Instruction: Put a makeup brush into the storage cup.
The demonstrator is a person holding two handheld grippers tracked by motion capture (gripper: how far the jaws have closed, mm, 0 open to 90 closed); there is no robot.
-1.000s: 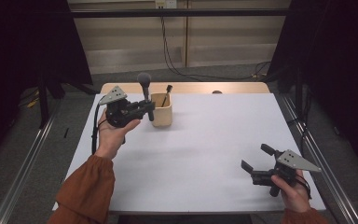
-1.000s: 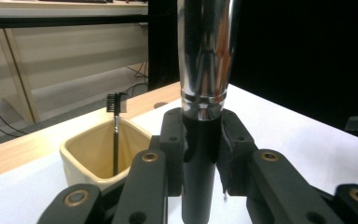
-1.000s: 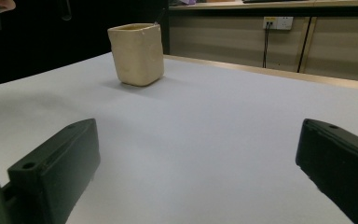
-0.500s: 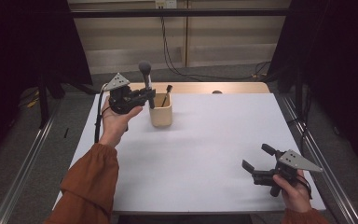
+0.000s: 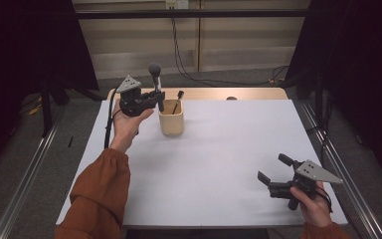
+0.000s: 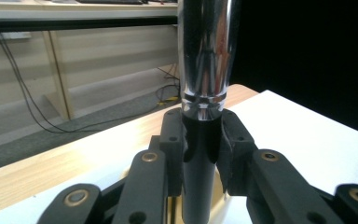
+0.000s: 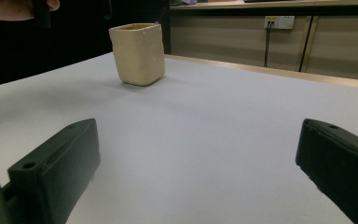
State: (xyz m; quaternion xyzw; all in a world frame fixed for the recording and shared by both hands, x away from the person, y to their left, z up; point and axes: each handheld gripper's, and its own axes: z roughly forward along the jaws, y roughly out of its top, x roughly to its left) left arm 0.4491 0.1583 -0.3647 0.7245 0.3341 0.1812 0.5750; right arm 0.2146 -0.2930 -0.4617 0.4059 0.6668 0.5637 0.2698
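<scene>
My left gripper (image 5: 157,97) is shut on the black handle of a brush (image 5: 154,69) with a chrome collar and a grey round head, held upright just left of a cream cup (image 5: 171,119). In the left gripper view the jaws of the left gripper (image 6: 200,135) clamp the brush (image 6: 205,56) below its chrome collar. A second dark-handled tool (image 5: 178,100) stands in the cup. My right gripper (image 5: 273,168) rests open near the table's front right corner, nothing between its jaws. From the right gripper (image 7: 196,163) the cup (image 7: 137,53) stands far off.
A white sheet covers the table (image 5: 229,144), with a bare wooden strip (image 5: 214,93) along the far edge. Cables hang behind the table. Dark curtains stand at both sides, and metal rails run along the floor.
My left hand has carried the brush toward the far edge of the table, from beside the cup's front to its far left side. The right gripper has not moved.
</scene>
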